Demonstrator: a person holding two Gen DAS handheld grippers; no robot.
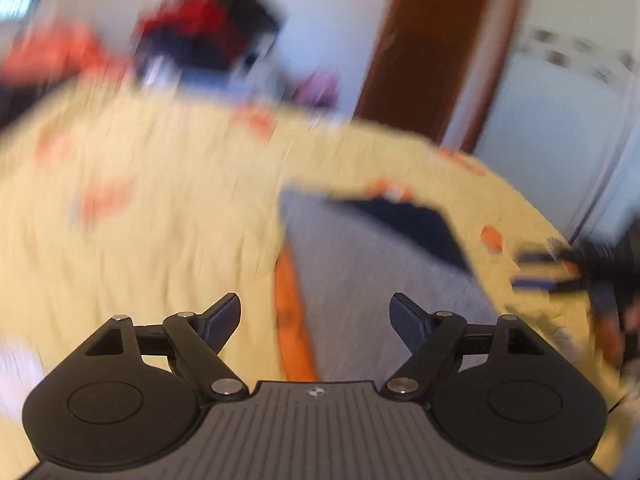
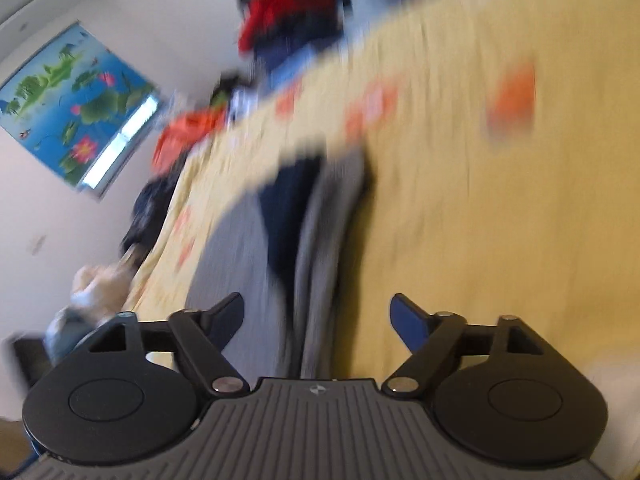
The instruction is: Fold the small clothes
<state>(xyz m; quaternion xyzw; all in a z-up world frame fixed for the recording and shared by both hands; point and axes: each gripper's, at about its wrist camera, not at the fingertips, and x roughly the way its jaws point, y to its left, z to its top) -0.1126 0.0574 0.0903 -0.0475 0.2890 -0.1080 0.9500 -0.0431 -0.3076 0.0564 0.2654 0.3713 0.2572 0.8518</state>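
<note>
Both views are smeared by motion blur, so edges and small details are hard to read.

From the left wrist, the left gripper (image 1: 316,312) has its jaws spread wide with nothing between them. Just beyond it a grey garment (image 1: 360,280) lies on a yellow bedspread (image 1: 140,220) that carries orange patches. The garment has a dark navy part (image 1: 416,228) near its far end and an orange strip (image 1: 292,320) along its left edge; whether that strip is trim or another layer cannot be told. Its near end is cut off by the gripper body. At the right edge the other gripper (image 1: 552,268) shows only as a dark blur. Behind the bed sit a pile of red and dark clothes (image 1: 208,28) and a brown door (image 1: 432,48).

From the right wrist, the right gripper (image 2: 318,312) is likewise released and empty. The same grey garment (image 2: 320,240) lies straight ahead on the bedspread (image 2: 480,220), with the navy part (image 2: 288,208) showing between grey layers; how many folds it has is unclear. At the lower left a hand (image 2: 96,284) is visible, blurred and partly hidden. A lotus picture (image 2: 76,108) hangs on the wall, and the clothes pile (image 2: 288,16) is cut off at the top
</note>
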